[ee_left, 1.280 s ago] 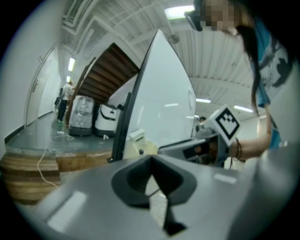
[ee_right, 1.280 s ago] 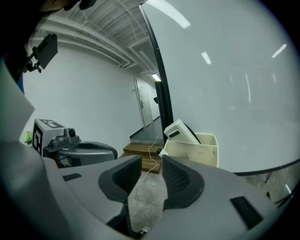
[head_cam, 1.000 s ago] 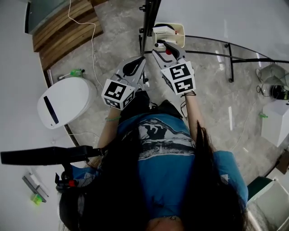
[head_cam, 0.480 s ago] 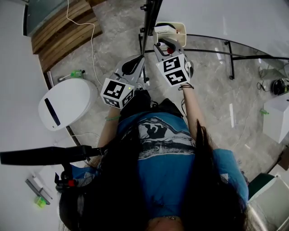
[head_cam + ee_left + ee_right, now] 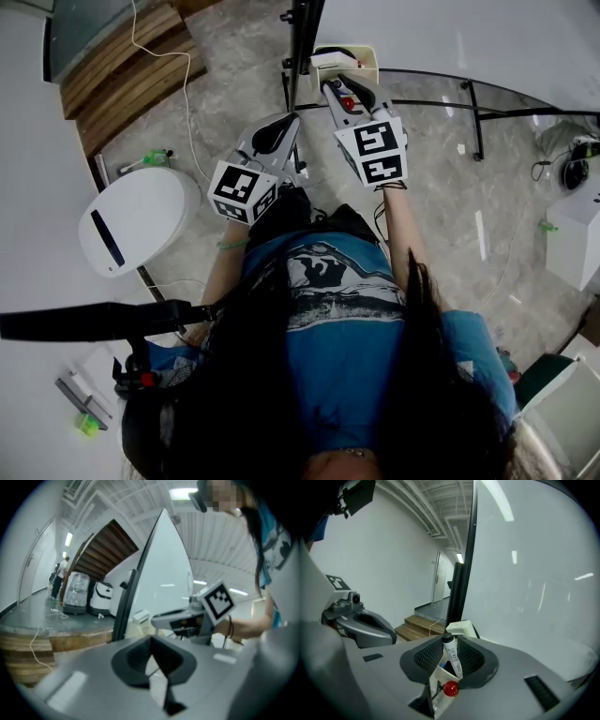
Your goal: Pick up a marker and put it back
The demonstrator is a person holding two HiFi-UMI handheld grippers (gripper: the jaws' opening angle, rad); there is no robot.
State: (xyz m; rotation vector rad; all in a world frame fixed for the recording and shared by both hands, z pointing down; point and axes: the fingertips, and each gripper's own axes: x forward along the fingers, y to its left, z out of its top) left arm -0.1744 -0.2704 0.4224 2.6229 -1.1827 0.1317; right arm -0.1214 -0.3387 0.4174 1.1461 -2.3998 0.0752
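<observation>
Seen from above, a person in a blue shirt (image 5: 342, 309) holds a gripper in each hand, both reaching toward a cream holder box (image 5: 343, 62). The box is fixed beside the dark upright post (image 5: 302, 37) of a whiteboard (image 5: 534, 573). The right gripper (image 5: 339, 89) has its tip at the near edge of the holder box. Its jaws pinch a white marker (image 5: 452, 660), with a mesh pad pressing on each side of the barrel. The marker stands nearly upright between the pads, its black cap on top and leaning a little to the left, clear of the box that shows just beyond it. A second ago these jaws stood spread wide at the box; they have just been closing, and they now sit narrow around the marker. The right hand has also shifted slightly in front of the box since then. The left gripper (image 5: 150, 643) waits just beside the right one, where it was a second ago. Its jaws are pressed together at the tips with nothing between them.
</observation>
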